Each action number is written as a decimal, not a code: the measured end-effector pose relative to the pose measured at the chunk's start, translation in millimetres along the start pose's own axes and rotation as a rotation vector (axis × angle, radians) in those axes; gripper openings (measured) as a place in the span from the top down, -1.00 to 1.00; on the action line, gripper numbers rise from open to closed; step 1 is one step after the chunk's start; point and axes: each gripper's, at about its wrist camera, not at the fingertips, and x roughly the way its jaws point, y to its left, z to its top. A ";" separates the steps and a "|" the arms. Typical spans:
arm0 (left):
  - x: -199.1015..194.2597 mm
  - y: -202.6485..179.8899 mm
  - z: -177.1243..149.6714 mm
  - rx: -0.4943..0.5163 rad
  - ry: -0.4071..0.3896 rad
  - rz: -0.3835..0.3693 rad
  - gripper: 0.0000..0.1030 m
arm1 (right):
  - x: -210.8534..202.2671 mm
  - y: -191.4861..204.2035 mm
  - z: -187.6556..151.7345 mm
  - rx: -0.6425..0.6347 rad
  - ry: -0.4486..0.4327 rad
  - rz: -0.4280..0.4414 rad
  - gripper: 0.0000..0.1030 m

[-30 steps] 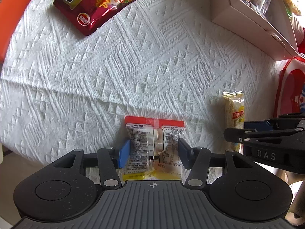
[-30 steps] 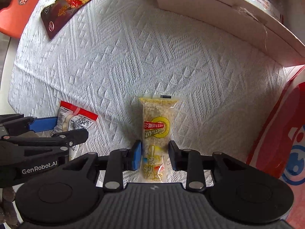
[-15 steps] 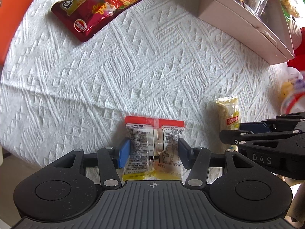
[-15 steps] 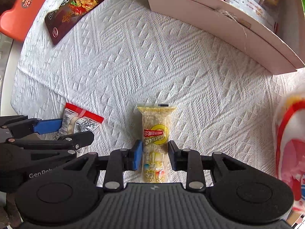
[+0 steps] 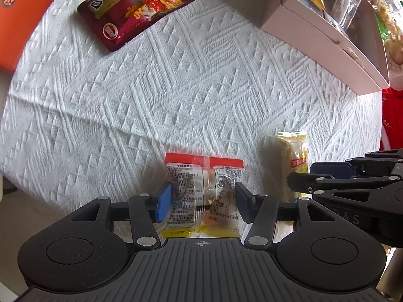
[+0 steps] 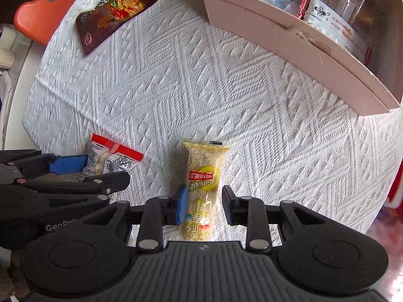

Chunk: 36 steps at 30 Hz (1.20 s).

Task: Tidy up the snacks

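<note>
My left gripper (image 5: 203,198) is shut on a small clear snack packet with a red top strip (image 5: 205,176), held above the white tablecloth; it also shows in the right wrist view (image 6: 110,161). My right gripper (image 6: 202,207) is shut on a long yellow rice-crisp bar (image 6: 203,176), which also shows in the left wrist view (image 5: 294,156). The cardboard snack box (image 6: 289,42) with several packets inside stands at the far right.
A dark red snack pouch (image 5: 136,7) lies at the far left of the white textured tablecloth (image 5: 176,88). An orange chair (image 6: 47,5) stands beyond the table's far-left edge. Red packaging (image 6: 396,183) lies at the right edge.
Both grippers have risen from the table with their snacks and moved toward the box. The box's inside now shows more in the right wrist view.
</note>
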 end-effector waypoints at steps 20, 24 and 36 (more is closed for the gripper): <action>-47.8 4.3 -16.6 0.009 -0.075 -0.060 -0.13 | -19.3 12.0 -10.7 0.064 -0.050 -0.030 0.57; -76.9 -8.0 -14.7 0.022 -0.093 -0.061 -0.13 | -50.6 10.6 -18.6 0.083 -0.087 -0.004 0.58; -81.9 -41.2 9.0 -0.188 -0.074 0.056 -0.13 | -58.4 -31.6 8.7 -0.065 0.035 0.058 0.61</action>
